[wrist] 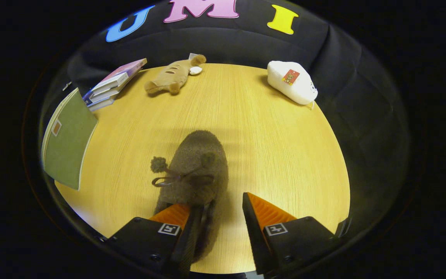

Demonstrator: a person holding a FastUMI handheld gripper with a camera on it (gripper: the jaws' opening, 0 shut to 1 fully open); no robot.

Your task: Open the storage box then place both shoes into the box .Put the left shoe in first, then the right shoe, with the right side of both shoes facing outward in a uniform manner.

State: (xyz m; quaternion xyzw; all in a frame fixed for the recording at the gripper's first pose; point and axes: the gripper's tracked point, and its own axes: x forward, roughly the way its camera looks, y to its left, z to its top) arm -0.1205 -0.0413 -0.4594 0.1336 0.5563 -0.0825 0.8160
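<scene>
- Your gripper stands open over the fuzzy grey-brown slipper shoe with a pom-pom bow. Its heel end lies between the fingers, nearer the left one, and the toe points away across the round light wooden table.
- Neither finger clearly presses on it, so centre the heel in the gap before closing; the soft pile will likely compress, so grip low and firmly.
- No storage box appears here. A white soft pouch with a red tag lies far across the table, closed, contents hidden.
</scene>
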